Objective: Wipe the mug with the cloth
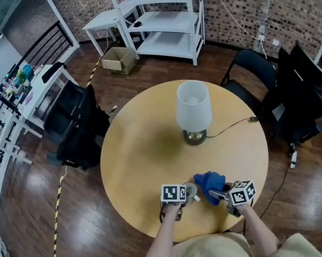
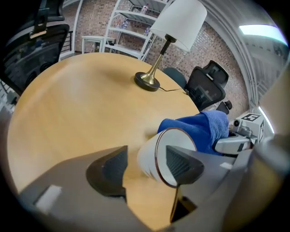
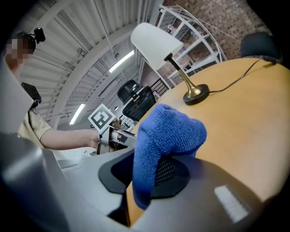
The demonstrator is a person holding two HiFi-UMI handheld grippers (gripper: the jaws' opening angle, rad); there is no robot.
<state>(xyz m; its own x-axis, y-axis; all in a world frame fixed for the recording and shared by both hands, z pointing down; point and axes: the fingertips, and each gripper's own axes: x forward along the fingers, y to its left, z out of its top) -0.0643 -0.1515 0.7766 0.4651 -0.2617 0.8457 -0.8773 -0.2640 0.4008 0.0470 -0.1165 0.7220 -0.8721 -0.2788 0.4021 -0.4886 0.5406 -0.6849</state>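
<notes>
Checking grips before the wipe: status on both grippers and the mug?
Left gripper open, mug wall between jaws, unclamped. Right gripper shut on cloth, beside mug. Lamp apart, nothing blocking.

One mug (image 2: 146, 159), one cloth (image 2: 199, 129), one lamp (image 1: 193, 111), two tools (image 1: 182, 196) (image 1: 218, 194), one table (image 1: 140, 151).

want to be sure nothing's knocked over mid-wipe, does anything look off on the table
The mug is tipped onto its side, mouth toward the left hand-held gripper, whose jaws stand apart and don't clamp it. The cloth, pinched in the right hand-held gripper, and the lamp look fine.
</notes>
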